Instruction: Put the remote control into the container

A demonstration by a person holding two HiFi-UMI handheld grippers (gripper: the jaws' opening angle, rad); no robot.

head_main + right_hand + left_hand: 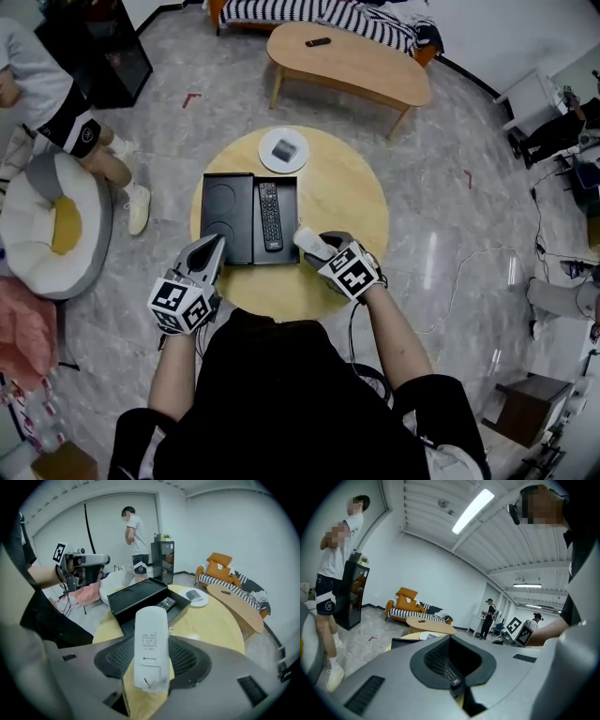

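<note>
Right hand-held gripper (149, 662) angled downward, clamping white remote (151, 632), beside container (136, 592)

A white plate (270, 162) rests on the round table (342, 202), an oval table (356, 66) beyond.

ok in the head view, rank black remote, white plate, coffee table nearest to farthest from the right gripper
1. black remote, in the tray left of the right gripper
2. white plate, round table's far edge
3. coffee table, beyond it
</note>
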